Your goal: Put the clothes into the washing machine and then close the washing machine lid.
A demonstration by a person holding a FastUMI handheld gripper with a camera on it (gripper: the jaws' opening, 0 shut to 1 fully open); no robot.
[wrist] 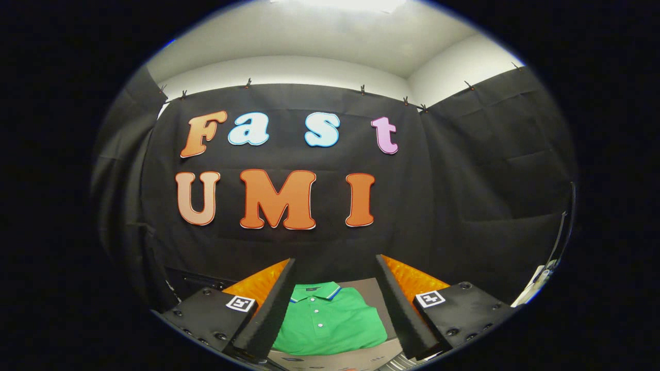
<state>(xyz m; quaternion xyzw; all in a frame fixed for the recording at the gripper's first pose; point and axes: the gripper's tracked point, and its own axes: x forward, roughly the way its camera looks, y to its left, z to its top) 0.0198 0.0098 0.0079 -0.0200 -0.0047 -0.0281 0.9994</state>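
One folded green polo shirt (330, 322), soft knit with a buttoned placket and striped collar, lies flat on a cardboard box (335, 358). We see our tongs (335, 304) spread wide above it, touching nothing, with free room around both fingers.

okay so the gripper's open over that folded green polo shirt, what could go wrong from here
1. The gripper is open, fingers spread to either side of the folded green polo shirt and apparently above it. Closing too high may pinch only the top layer, so the shirt could unfold and trail when lifted.
2. The shirt lies on a flat grey surface; descending too far could jam the fingertips against it.
3. The washing machine's position can't be judged here, so the carry path is uncertain.
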